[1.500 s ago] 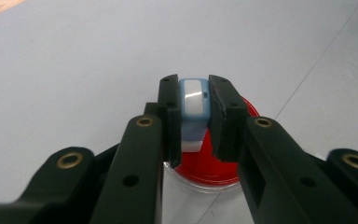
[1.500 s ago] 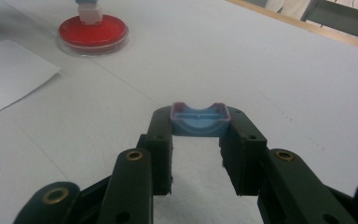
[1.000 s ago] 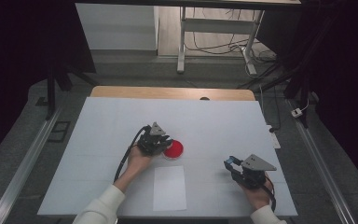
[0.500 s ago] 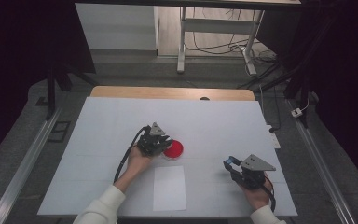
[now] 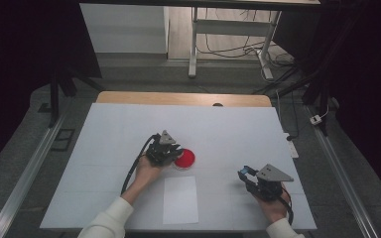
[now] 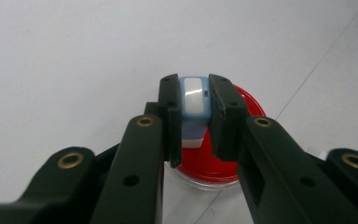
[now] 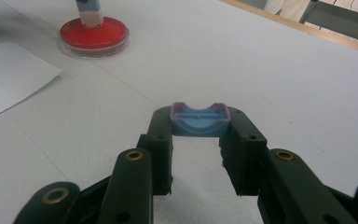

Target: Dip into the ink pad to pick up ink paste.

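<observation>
Stamping looks part done: the left gripper [image 6: 193, 119] has its jaws clenched on a small blue-and-white stamp [image 6: 193, 100], pressed upright into the red ink pad [image 5: 184, 158] on the tabletop [image 5: 114, 129]; the right gripper [image 7: 199, 135] grips the stamp's blue cap [image 7: 199, 120] off to the side; the white paper [image 5: 180, 199] lies just beside the pad, unmarked; pressing on paper and recapping likely remain; against the earlier frames, nothing has visibly moved.
</observation>
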